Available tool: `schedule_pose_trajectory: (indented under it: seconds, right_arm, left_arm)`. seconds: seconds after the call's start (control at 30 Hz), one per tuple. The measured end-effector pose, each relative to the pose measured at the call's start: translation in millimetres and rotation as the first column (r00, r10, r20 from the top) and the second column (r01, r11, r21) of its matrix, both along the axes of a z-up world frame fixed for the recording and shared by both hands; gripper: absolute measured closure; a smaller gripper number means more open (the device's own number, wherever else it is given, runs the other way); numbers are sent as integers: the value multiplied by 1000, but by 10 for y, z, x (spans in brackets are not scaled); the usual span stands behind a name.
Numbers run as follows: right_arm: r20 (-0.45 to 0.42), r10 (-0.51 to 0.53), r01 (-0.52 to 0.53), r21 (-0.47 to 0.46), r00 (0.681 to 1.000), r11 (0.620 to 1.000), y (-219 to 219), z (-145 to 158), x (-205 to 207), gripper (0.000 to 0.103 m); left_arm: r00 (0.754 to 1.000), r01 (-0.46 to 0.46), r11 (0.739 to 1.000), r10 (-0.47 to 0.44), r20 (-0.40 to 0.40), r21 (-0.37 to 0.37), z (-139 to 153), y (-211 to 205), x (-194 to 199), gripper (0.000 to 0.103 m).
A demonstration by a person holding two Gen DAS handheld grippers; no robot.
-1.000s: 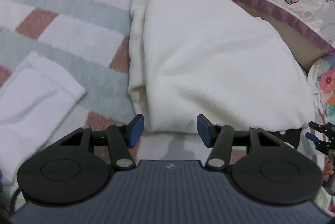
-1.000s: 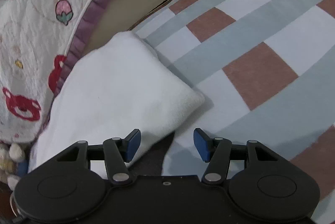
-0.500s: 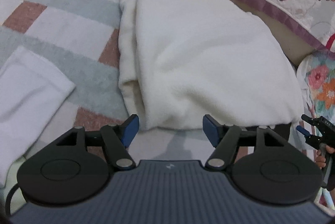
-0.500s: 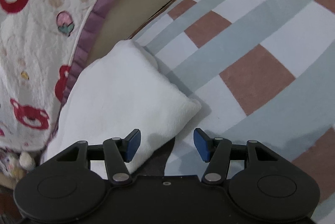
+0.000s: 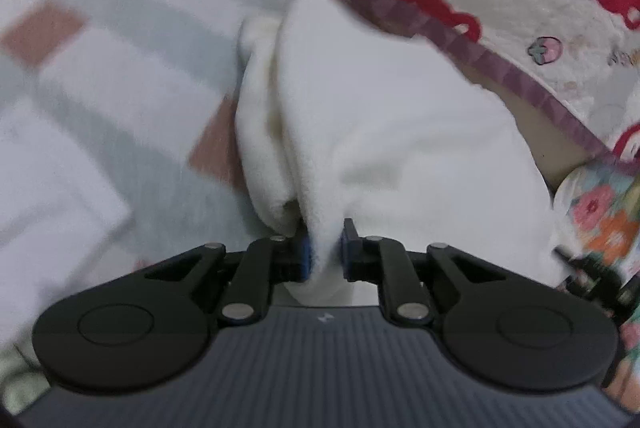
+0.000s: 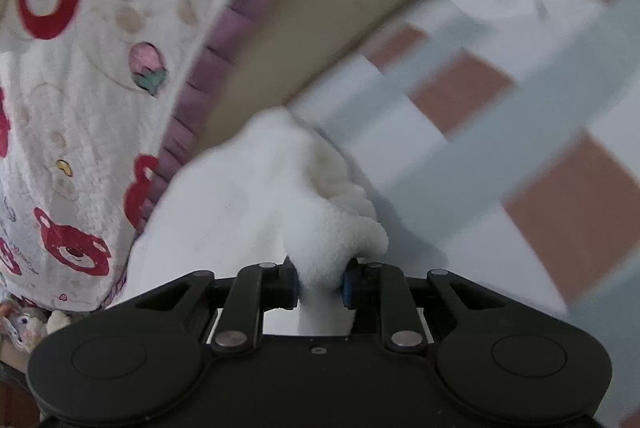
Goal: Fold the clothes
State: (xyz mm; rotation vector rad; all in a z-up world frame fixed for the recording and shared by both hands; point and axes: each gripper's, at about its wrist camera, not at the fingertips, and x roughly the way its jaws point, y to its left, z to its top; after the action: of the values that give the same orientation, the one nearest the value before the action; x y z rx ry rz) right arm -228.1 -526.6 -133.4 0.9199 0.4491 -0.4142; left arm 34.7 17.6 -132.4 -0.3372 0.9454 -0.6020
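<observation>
Item: white fleece garment [image 5: 392, 132], on the checked bed cover [image 5: 100, 76] beside the bear quilt [image 6: 68, 100]. A second ago both sets of jaws stood apart short of its near edge. Now my left gripper [image 5: 325, 254] and right gripper [image 6: 320, 286] are closing, pads pinching its near corners. I judge the fold ready to lift.

Checked bedcover [image 5: 120, 96], white fleece garment [image 5: 400, 148], perhaps folded

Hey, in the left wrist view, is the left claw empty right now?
No, the left claw has a bunched edge of the white fleece garment between its blue pads, and its jaws are closing on it.
</observation>
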Motion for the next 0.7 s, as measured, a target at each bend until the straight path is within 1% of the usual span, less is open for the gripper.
schedule_pose_trajectory:
  seconds: [0.03,0.1,0.13,0.17,0.23,0.27,0.33,0.37,0.4,0.43,0.47,0.53,0.6,0.67,0.7]
  right_arm:
    - [44,22,-20,-38,999,999,20,165,-9,82]
    - [128,70,-55,-115,989,992,59,495,-27,83]
    - [166,95,-70,-153,981,986,78,656,-38,83]
    - [172,105,-77,-165,979,983,86,772,-77,83]
    - [130,127,-102,-183,983,978,68,822,-144,84]
    - [58,132,-118,-200,990,973,61,740,-130,84]
    - [-85,138,-154,-228,987,961,49,574,-102,84]
    - [-130,130,-155,-208,983,966,46,460,-88,84]
    - [-136,107,-131,-185,985,974,44,370,-99,84]
    - [-140,85,-107,-162,987,981,42,284,-111,84]
    - [-123,67,-85,-144,990,986,49,239,-140,83]
    - [-105,51,-63,-121,993,991,35,214,-162,83]
    - [-106,57,-71,-127,993,989,28,215,-167,82]
    - [-108,68,-83,-136,992,987,26,224,-160,81]
    - [-110,71,-87,-144,991,986,41,225,-154,80]
  left_arm:
    - [999,-9,1000,9,37,-7,105,41,-11,92]
    - [998,-25,998,28,64,-49,313,191,-48,93]
    - [997,-26,998,30,64,-52,352,231,-66,93]
    - [999,-23,1000,24,44,-20,315,220,-69,93]
    - [1000,-13,999,14,-2,53,223,188,-71,95]
    - [1000,-7,996,10,-25,89,177,172,-72,95]
    - [997,7,987,4,-72,160,85,139,-73,95]
    - [998,13,984,-2,-61,177,96,121,-81,94]
    - [999,17,981,-9,-45,192,114,102,-90,92]
    - [1000,21,982,-18,-20,188,155,84,-113,91]
    - [1000,26,983,-28,6,181,199,67,-137,89]
    - [996,44,985,-56,69,164,290,-6,-199,76]
    - [987,72,986,-92,131,150,367,-108,-269,72]
    - [973,109,984,-135,190,141,426,-245,-348,68]
    - [964,136,981,-164,208,142,434,-333,-383,63]
